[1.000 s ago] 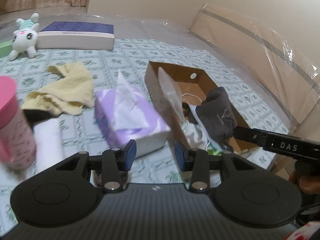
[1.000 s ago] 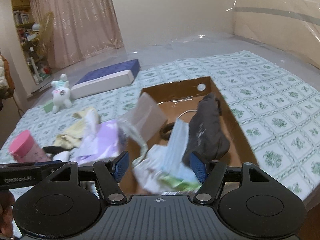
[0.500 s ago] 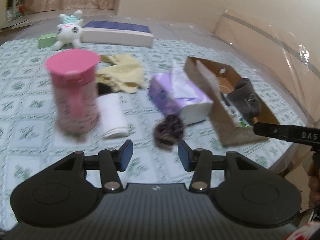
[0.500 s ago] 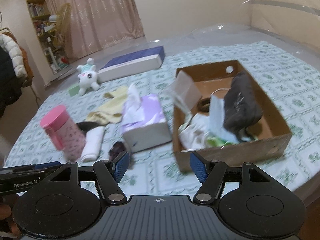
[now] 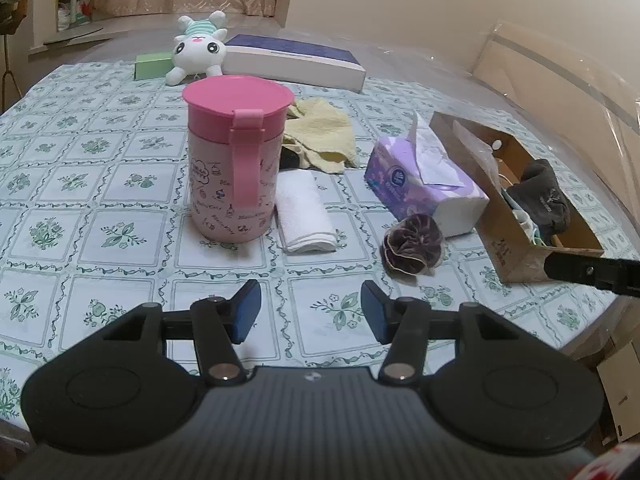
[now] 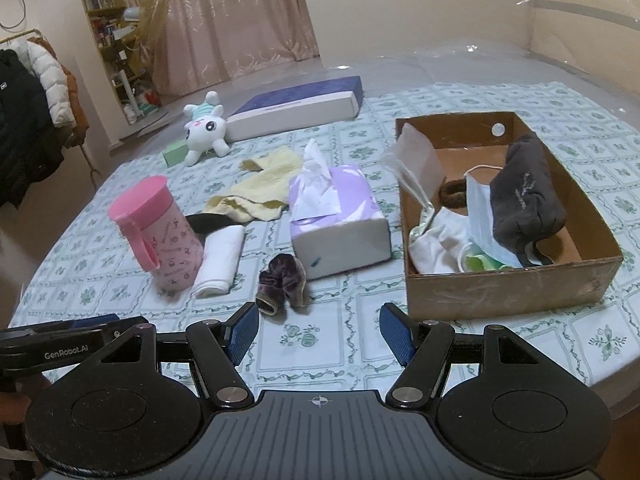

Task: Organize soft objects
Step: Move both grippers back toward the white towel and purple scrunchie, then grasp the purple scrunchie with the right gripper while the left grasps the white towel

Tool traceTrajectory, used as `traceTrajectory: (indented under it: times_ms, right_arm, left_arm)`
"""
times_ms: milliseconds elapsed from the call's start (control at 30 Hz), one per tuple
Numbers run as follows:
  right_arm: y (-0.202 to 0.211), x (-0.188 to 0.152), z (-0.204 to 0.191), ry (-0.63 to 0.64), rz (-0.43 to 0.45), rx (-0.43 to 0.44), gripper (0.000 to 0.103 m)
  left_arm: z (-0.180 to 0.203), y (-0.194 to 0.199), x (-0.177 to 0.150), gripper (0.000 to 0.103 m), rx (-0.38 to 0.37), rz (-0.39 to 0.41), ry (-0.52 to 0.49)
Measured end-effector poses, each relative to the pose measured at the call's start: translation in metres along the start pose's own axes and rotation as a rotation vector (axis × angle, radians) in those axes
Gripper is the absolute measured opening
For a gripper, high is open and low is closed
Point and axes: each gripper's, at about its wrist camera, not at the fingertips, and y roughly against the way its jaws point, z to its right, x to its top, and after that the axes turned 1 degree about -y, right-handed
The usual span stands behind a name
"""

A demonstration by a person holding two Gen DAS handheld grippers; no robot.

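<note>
Hovering both empty tools, left tool [image 5: 310, 312] opening, right tool [image 6: 318, 334] wide, we targeted the crumpled purple velvet scrunchie [image 6: 282, 282] beside the brown cardboard box [image 6: 516, 290].

Both wrist views overlook the same table [image 5: 120, 184].

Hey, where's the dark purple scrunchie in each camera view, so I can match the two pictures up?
Left wrist view: the scrunchie lies right of centre on the tablecloth, by the near corner of the tissue box.
Right wrist view: the scrunchie lies just left of centre, in front of the tissue box.
Shared landmark: the purple tissue box.
</note>
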Motion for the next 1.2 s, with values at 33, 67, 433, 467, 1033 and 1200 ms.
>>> traceTrajectory:
  times_ms: [33,67,433,467,1033,1200]
  right_arm:
    - [-0.001,0.0,-0.001,0.003,-0.001,0.001,0.067]
    - [-0.003,-0.001,-0.002,0.007,-0.002,0.002,0.067]
    - [-0.03,-0.007,-0.012,0.047,-0.026,0.011,0.067]
    - [-0.034,-0.008,-0.013,0.053,-0.028,0.013,0.067]
    - [-0.106,-0.008,-0.028,0.135,-0.065,0.053,0.067]
    - [-0.124,-0.005,-0.028,0.146,-0.07,0.054,0.066]
  left_arm:
    - [0.0,-0.001,0.0,0.052,0.005,-0.001,0.001]
    - [0.0,-0.002,0.0,0.052,0.009,-0.001,0.001]
    - [-0.006,-0.024,-0.001,0.06,0.033,-0.023,0.008]
    - [-0.006,-0.027,-0.001,0.06,0.034,-0.025,0.01]
    - [-0.018,-0.073,0.014,0.06,0.05,-0.032,0.034]
    - [-0.017,-0.084,0.017,0.06,0.044,-0.034,0.039]
